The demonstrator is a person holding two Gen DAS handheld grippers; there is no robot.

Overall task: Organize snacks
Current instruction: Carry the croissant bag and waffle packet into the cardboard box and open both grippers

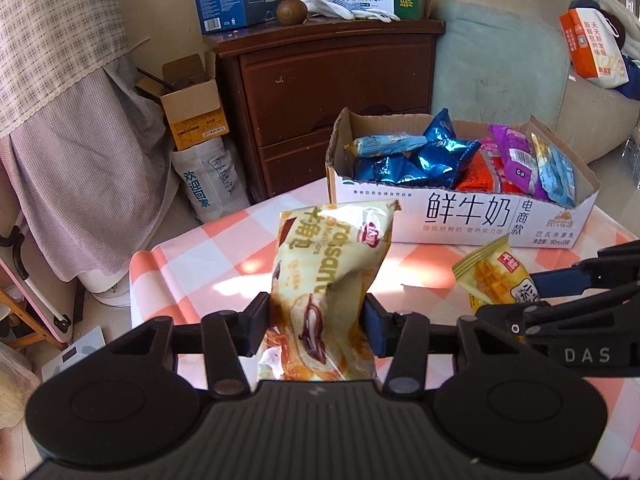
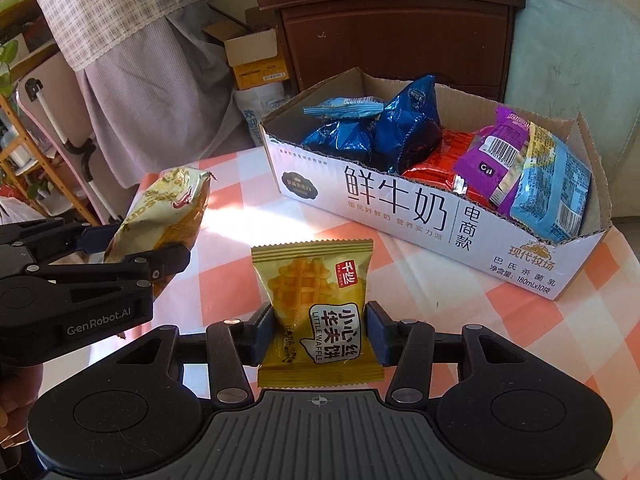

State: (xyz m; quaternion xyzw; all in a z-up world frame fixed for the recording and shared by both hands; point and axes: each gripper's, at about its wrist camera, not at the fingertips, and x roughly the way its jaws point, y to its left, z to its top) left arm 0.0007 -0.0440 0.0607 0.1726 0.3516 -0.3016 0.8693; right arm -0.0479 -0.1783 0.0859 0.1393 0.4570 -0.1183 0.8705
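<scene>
My left gripper (image 1: 316,320) is shut on a cream croissant packet (image 1: 332,264), which stands up between the pads above the pink-and-white checked table (image 1: 224,256). My right gripper (image 2: 320,332) is shut on a yellow Little Waffle packet (image 2: 316,280), also lifted off the cloth. Behind both stands a white milk carton box (image 2: 400,208) with its top cut open, holding several blue, red, purple and light-blue snack packets. In the right wrist view the left gripper (image 2: 136,248) and its croissant packet (image 2: 168,208) are at the left. The waffle packet (image 1: 492,276) shows at the right of the left wrist view.
A dark wooden nightstand (image 1: 328,80) with milk cartons on top stands beyond the table. An open cardboard carton (image 1: 192,104) and a white bag (image 1: 212,184) sit on the floor to its left. A pale sofa (image 1: 500,64) with an orange bag (image 1: 592,48) is at the right.
</scene>
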